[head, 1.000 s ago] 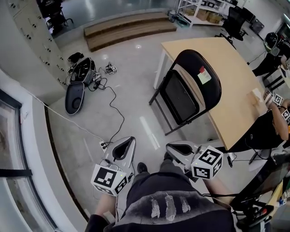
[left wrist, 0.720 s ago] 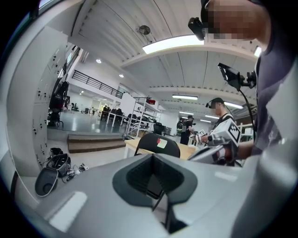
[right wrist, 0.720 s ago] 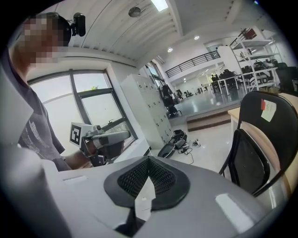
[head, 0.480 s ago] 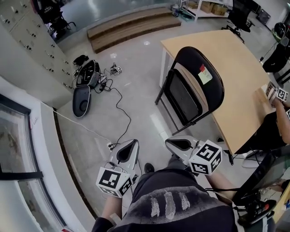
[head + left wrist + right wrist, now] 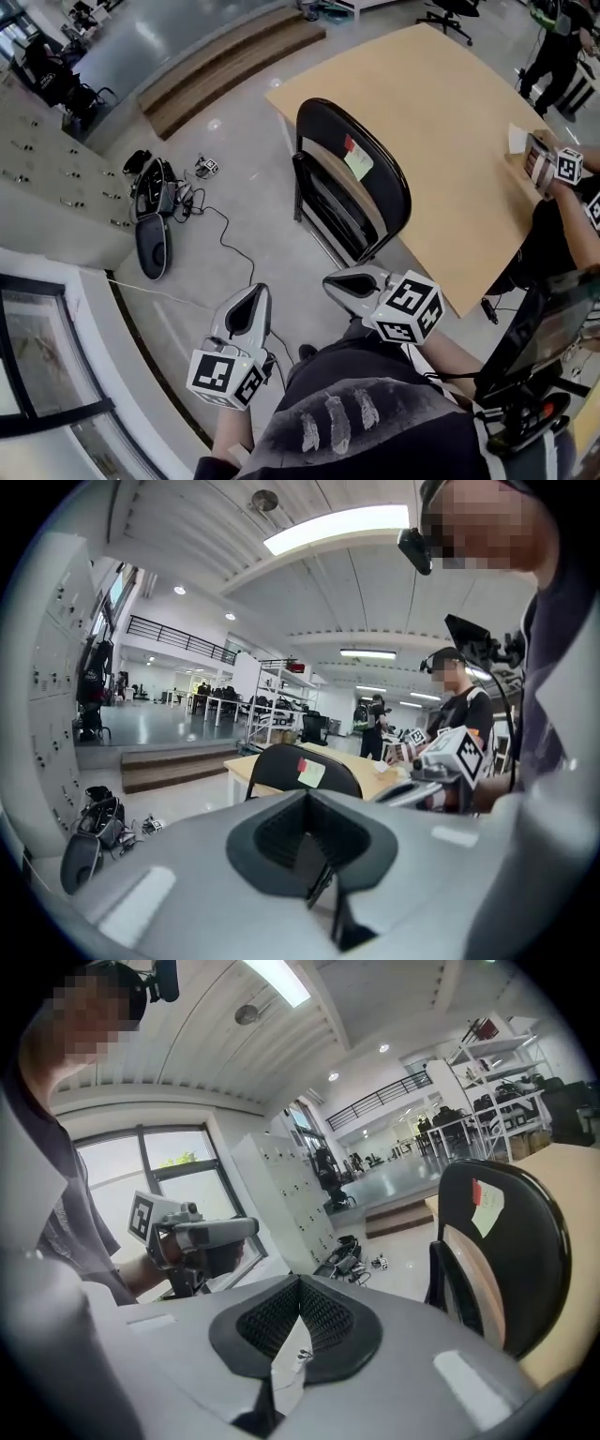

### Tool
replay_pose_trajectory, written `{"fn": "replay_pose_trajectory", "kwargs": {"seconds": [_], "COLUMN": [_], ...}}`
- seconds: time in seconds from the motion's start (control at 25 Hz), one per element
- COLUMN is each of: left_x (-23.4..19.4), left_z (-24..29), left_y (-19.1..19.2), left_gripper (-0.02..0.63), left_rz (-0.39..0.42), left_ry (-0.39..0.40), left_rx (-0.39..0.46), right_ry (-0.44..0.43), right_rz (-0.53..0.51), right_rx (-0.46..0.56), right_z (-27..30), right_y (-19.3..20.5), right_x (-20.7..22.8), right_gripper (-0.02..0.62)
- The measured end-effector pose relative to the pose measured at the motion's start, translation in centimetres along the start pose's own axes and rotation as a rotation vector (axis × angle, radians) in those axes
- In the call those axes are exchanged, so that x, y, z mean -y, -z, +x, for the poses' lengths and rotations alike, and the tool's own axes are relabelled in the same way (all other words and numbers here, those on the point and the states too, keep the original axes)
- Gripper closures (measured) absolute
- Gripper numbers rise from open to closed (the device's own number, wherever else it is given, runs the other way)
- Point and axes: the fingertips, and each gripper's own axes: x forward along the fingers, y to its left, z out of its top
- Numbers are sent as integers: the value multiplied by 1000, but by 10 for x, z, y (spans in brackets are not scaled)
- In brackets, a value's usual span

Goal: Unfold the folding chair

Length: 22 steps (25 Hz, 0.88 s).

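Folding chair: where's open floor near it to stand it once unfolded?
In the head view, bare floor lies left of the folding chair, between it and the cable. The table closes off its right side. It is crowded by the lockers, where the bags lie.

Bright, even light comes from ceiling strip lamps (image 5: 342,527). The glossy floor (image 5: 267,202) shows pale glare; the folding chair (image 5: 389,202) has a soft sheen. Both gripper views bend and darken at their edges.

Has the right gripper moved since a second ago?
Yes. In the head view the grey right gripper has come closer to the black folding chair beside the wooden table.
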Motion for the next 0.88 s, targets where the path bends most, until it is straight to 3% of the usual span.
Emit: {"fn": "replay_pose_trajectory", "kwargs": {"seconds": [0.32, 0.52, 0.68, 0.88], "left_x": [28, 19, 17, 21], "left_z": [59, 112, 165, 219], "left_y": [16, 50, 89, 141], "left_gripper": [604, 604, 604, 604], "left_rz": [-57, -207, -130, -116], "left_ry": [-1, 18, 36, 84], "left_rx": [-61, -94, -187, -322], "right_ry": [39, 160, 271, 470], "right_rz": [-22, -100, -128, -166], "right_rx": [-31, -93, -91, -80], "right_z": [-36, -41, -39, -47], "right_y": [-4, 4, -2, -16], "right_x": [61, 107, 139, 162], "right_gripper": [594, 594, 594, 594]}}
